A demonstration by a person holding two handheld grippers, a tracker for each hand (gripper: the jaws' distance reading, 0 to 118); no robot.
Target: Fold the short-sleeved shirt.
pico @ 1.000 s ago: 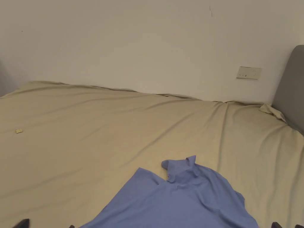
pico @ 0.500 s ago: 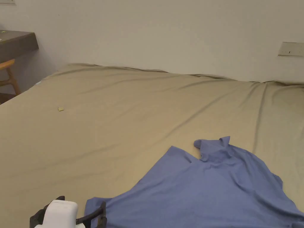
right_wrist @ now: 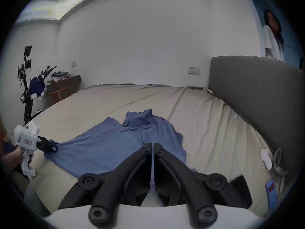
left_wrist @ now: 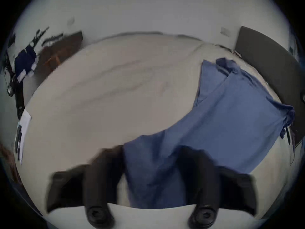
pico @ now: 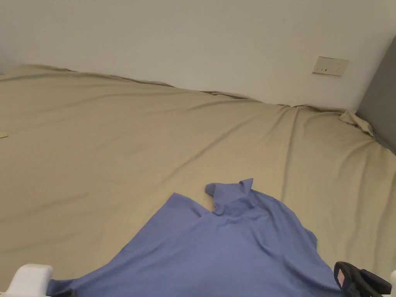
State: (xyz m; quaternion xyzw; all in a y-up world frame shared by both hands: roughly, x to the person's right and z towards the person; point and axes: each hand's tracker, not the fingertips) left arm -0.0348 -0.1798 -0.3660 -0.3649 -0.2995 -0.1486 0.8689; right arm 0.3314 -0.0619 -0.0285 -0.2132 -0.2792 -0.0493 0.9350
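- The blue short-sleeved shirt (pico: pixel 216 251) lies on the bed (pico: pixel 116 154), its collar (pico: pixel 228 195) pointing away from me toward the wall (pico: pixel 193 38) and its hem at the near edge, so its long axis runs straight out from me.
- My left gripper (right_wrist: pixel 49 147) is at the near left corner of the shirt. In the right gripper view its fingers look closed on that corner. In the left gripper view (left_wrist: pixel 151 158), blurred as it is, cloth runs between the two fingers, so I judge them clamped on the shirt.
- My right gripper (right_wrist: pixel 152 145) is at the near right side. Its fingers are together with only a thin slit between them, and they stand over the right part of the shirt; whether cloth is pinched in that slit I cannot tell.
- The two grippers sit at opposite ends of the near hem, so the cloth spans crosswise between them.
- Open room: plenty of bare sheet beyond the collar and to the left. To the right, the grey headboard (right_wrist: pixel 255 100) closes things off, and a few small objects (right_wrist: pixel 265 158) lie near it.
- I judge the next move needs the hem carried forward toward the collar, into that free stretch.
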